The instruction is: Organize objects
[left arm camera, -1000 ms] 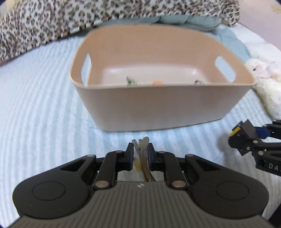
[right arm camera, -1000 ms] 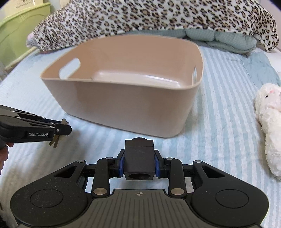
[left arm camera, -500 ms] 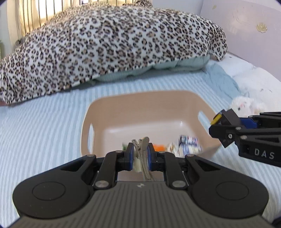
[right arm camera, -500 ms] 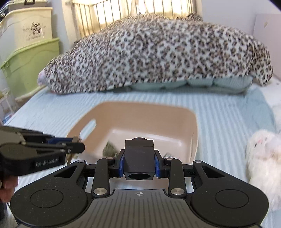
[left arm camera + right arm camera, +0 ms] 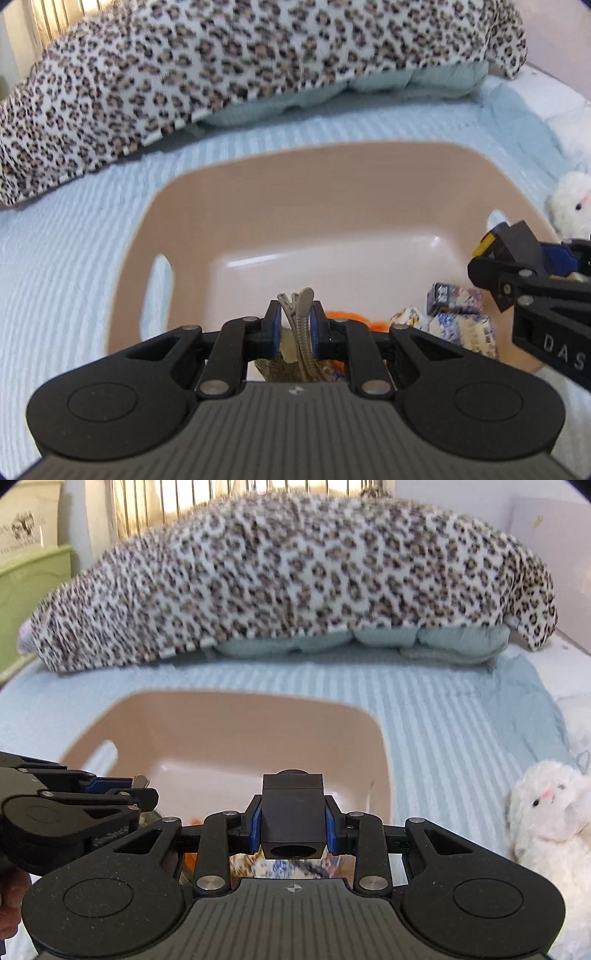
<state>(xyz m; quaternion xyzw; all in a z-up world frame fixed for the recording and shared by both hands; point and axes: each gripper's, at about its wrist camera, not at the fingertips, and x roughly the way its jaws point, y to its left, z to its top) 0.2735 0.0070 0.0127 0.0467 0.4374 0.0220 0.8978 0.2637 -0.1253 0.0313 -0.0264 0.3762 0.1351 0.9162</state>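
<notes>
A beige plastic bin (image 5: 332,177) with handle cut-outs sits on the striped blue bed; it also shows in the right wrist view (image 5: 229,723). My left gripper (image 5: 295,325) is shut on a grey metal hair clip (image 5: 301,317) and holds it above the bin's near side. My right gripper (image 5: 293,819) is shut on a black cube (image 5: 293,808) with a round hole, also above the bin. It shows from the side in the left wrist view (image 5: 513,254). Small packets (image 5: 458,321) and an orange item (image 5: 347,317) lie on the bin floor.
A leopard-print blanket (image 5: 295,576) over a pale green quilt lies behind the bin. A white plush rabbit (image 5: 554,812) lies on the bed to the right. Green storage boxes (image 5: 33,583) stand at the far left.
Both grippers have risen from bed level in front of the bin and moved forward over it, still holding the clip and the cube. The bin floor and its contents now show from above.
</notes>
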